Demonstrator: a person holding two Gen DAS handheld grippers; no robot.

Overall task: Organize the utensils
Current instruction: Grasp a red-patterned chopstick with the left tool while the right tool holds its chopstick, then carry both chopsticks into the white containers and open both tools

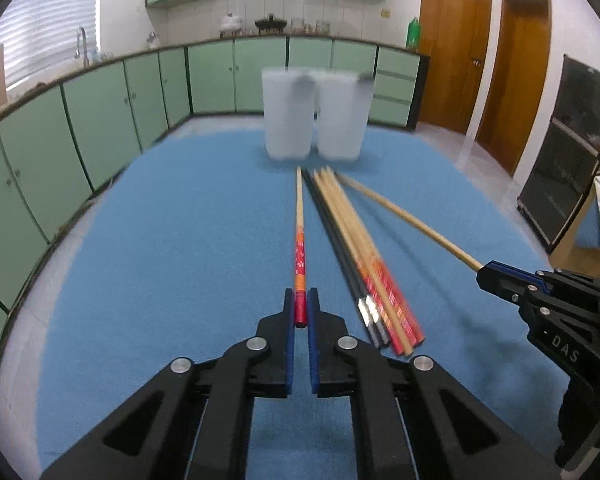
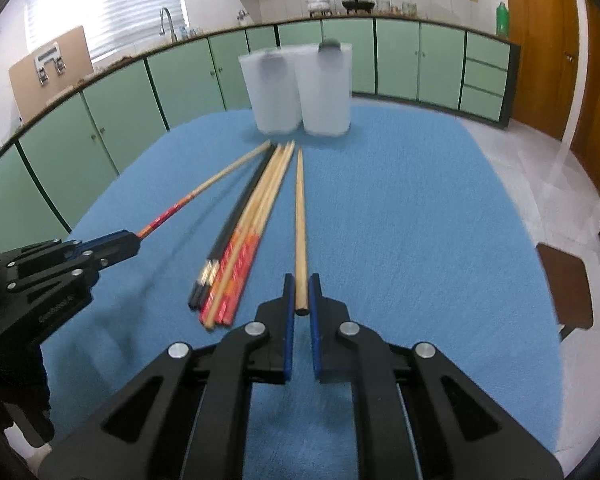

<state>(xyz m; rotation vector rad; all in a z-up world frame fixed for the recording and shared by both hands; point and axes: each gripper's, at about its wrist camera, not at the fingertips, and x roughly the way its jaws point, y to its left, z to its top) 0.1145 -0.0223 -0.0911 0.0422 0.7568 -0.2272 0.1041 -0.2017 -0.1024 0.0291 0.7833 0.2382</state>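
My left gripper [image 1: 301,300] is shut on the red end of a red-handled chopstick [image 1: 299,240], which points toward two frosted white cups [image 1: 288,116] at the far side of the blue mat. My right gripper [image 2: 301,286] is shut on a plain wooden chopstick [image 2: 300,216]. Between them a bundle of several chopsticks [image 2: 240,236], black, wooden and red-handled, lies on the mat. In the left wrist view the right gripper [image 1: 485,276] holds the wooden chopstick [image 1: 404,216] at the right. In the right wrist view the left gripper [image 2: 130,240] shows at the left.
The blue mat [image 1: 180,240] covers the table. The two cups [image 2: 326,92] stand side by side at its far edge. Green cabinets [image 1: 100,112] curve round the back and left. A brown chair seat [image 2: 568,288] sits at the right of the table.
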